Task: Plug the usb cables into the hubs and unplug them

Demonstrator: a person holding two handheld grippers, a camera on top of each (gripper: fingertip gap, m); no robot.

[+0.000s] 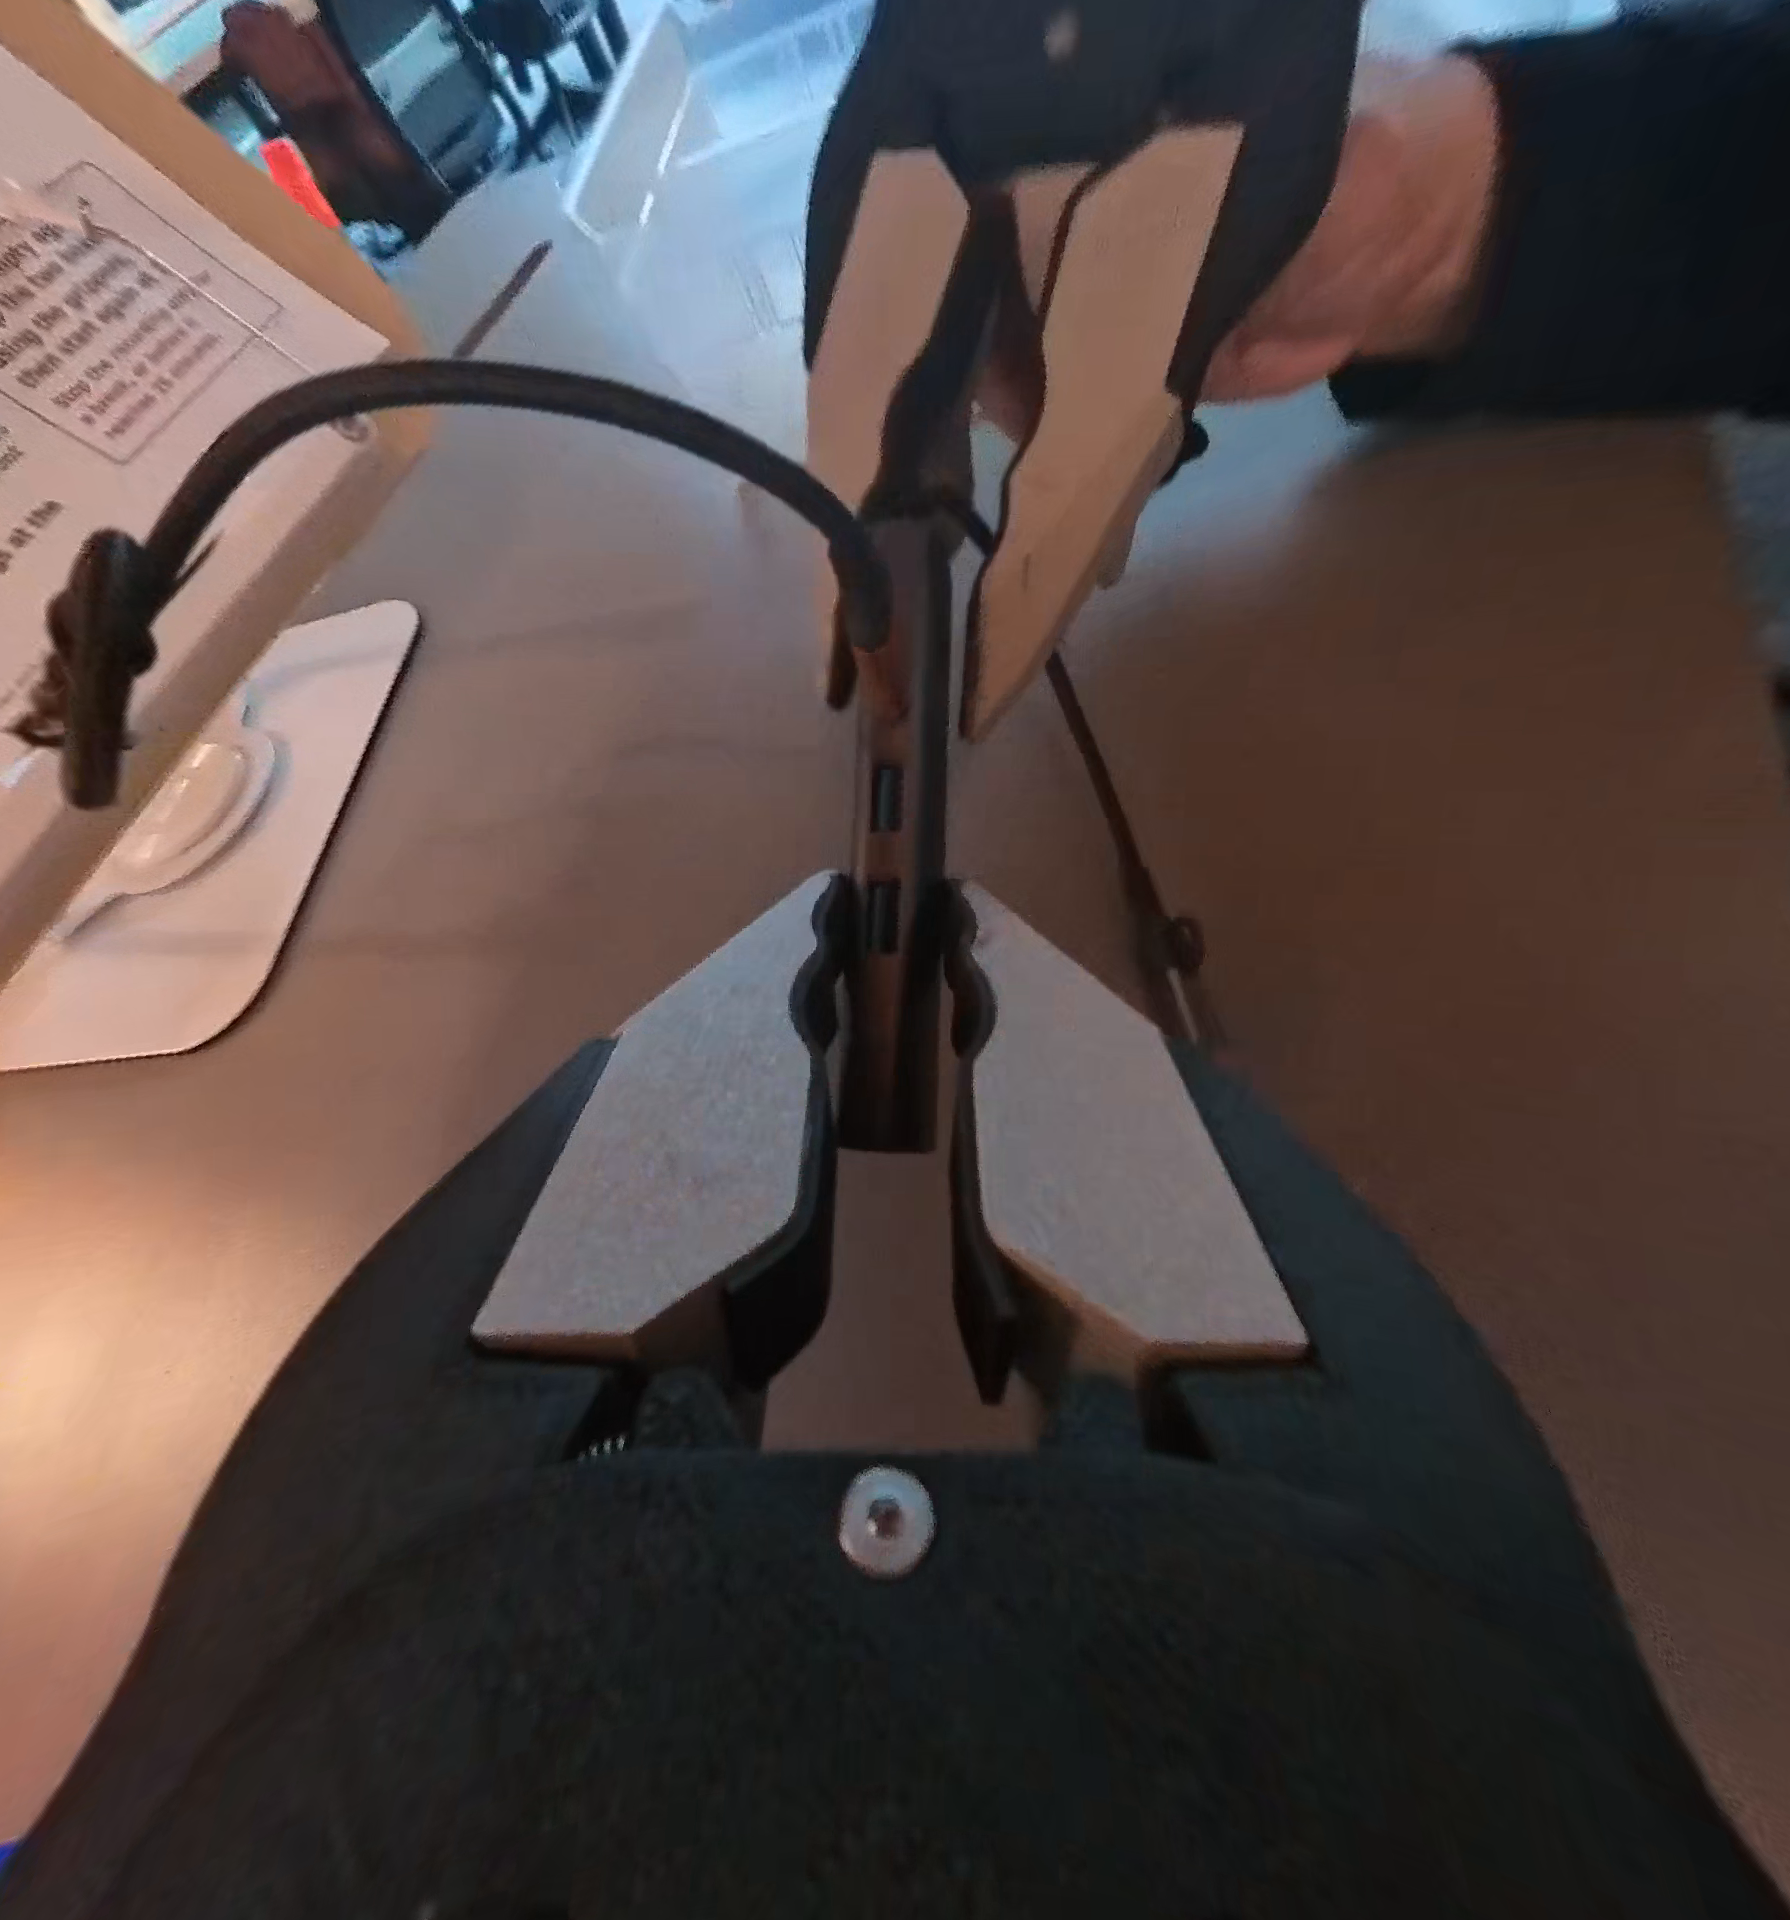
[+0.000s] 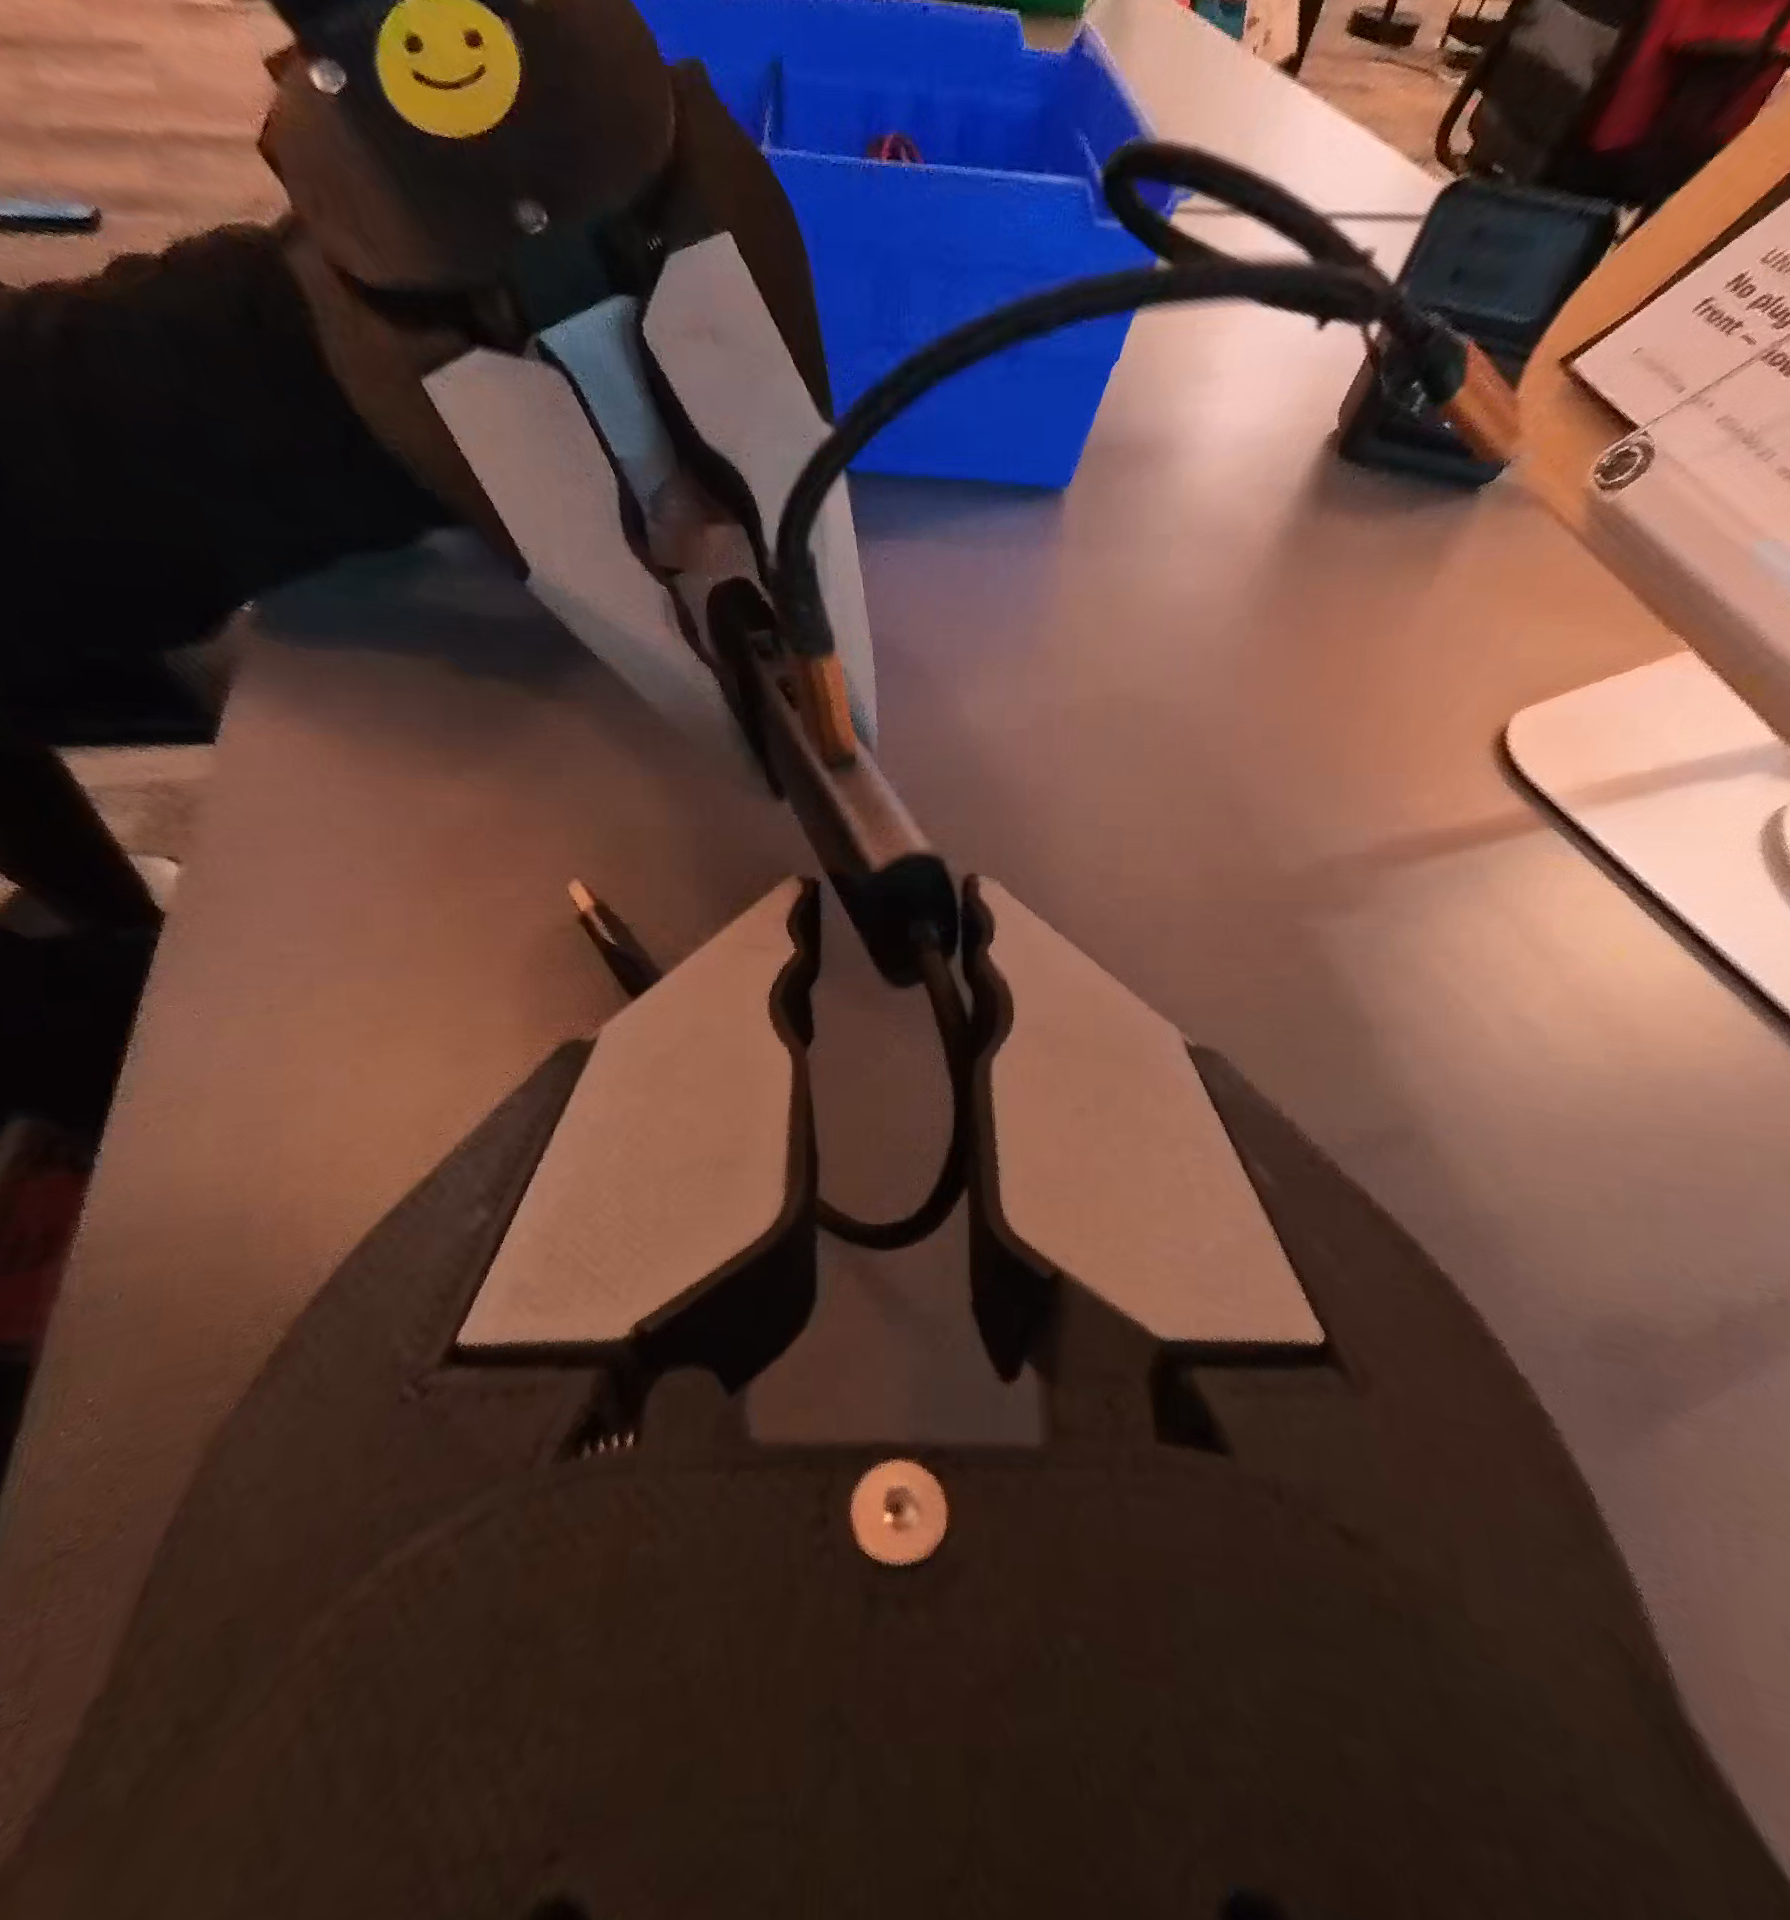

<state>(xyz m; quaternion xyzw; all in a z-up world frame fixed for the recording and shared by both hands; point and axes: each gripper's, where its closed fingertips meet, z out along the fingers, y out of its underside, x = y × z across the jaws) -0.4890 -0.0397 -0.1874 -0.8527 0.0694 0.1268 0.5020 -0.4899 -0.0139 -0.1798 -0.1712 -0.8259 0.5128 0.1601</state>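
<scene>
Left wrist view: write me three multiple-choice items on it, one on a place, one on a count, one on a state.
1. Where is the hub?
A. Flat on the table
B. Between the fingers of the left hand-held gripper
C. Inside a box

2. How many empty ports show on the hub's side?
A. Two
B. Four
C. None

3. What state is the braided cable in?
A. Lying loose, unplugged
B. Coiled in a bundle
C. Plugged into the hub

Answers:
1. B: the left hand-held gripper clamps the hub at its near end.
2. A: two empty ports sit one behind the other.
3. C: the braided cable arcs over and its end enters the hub's side.
</scene>
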